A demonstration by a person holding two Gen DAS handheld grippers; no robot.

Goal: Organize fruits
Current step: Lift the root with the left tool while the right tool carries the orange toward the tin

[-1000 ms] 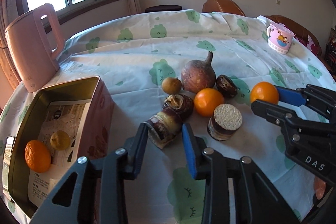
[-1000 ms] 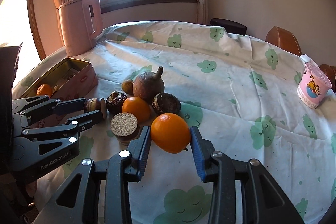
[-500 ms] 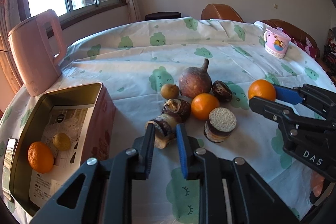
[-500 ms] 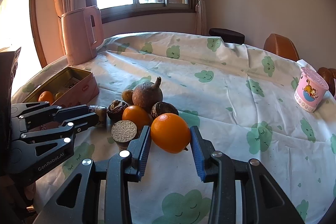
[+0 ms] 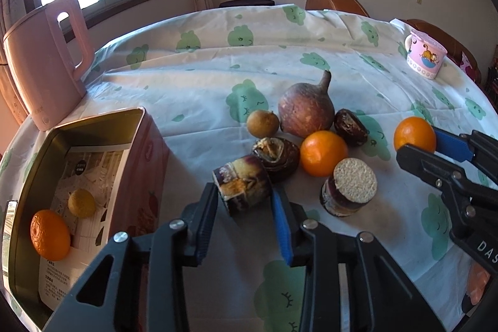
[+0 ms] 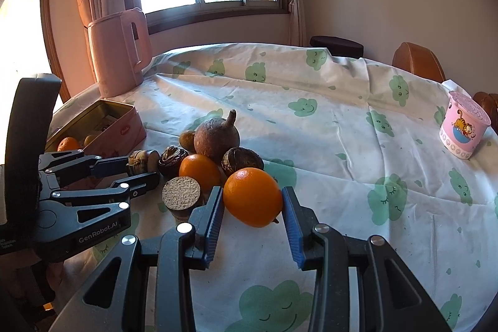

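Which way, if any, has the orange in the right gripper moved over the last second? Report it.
No. The orange lies at the same spot beside the round cut piece, with the right gripper shut on it.

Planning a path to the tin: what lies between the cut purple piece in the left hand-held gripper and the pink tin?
Only bare tablecloth separates the cut purple piece from the pink tin, as the left wrist view shows.
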